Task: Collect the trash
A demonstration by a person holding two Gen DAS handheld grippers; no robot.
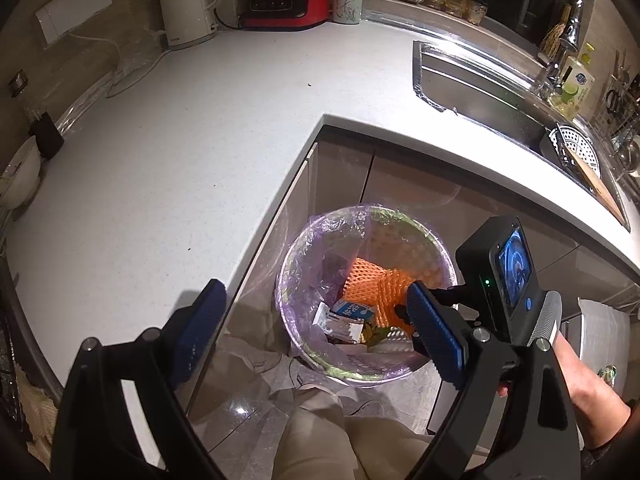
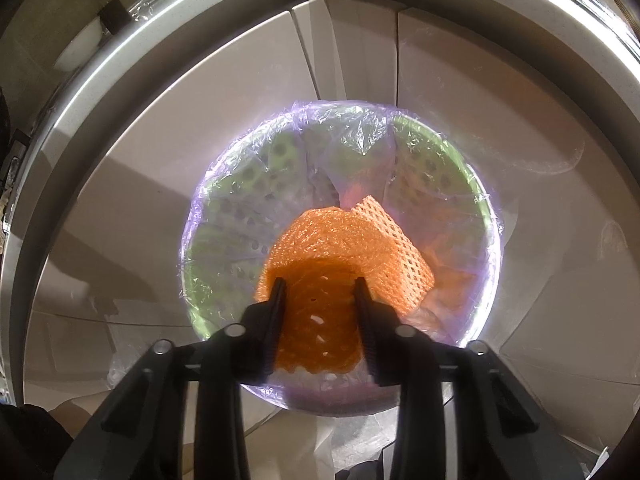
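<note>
A: Where's the trash rn?

B: Orange foam net [image 2: 344,248] sits over the bin [image 2: 490,216], between the right claw [image 2: 320,292] fingers. From the right wrist cam the jaws stand apart w/ the net filling the gap. Can't tell if the pads press it or it just hangs there. A second net piece lies at 1 o'clock of the claw, against the bag liner [image 2: 360,128].

A: Left claw?

B: Left claw [image 1: 316,312] is spread wide, nothing in it, hovering above the counter [image 1: 160,160] edge and the bin mouth. Bin's on the floor in the cabinet corner; cartons and wrappers [image 1: 344,320] already inside, at 6 o'clock of the net in that view.

A: So how to finish the drop clean?

B: My guess: keep the right claw centred over the bin, not near the rim at 3 o'clock, and spread the fingers fully so the mesh can't snag on the ribbed pads. Foam's light and springy, prob clings, so a small shake may help. Lift straight up after, away from the liner, so it isn't dragged off the rim.
</note>
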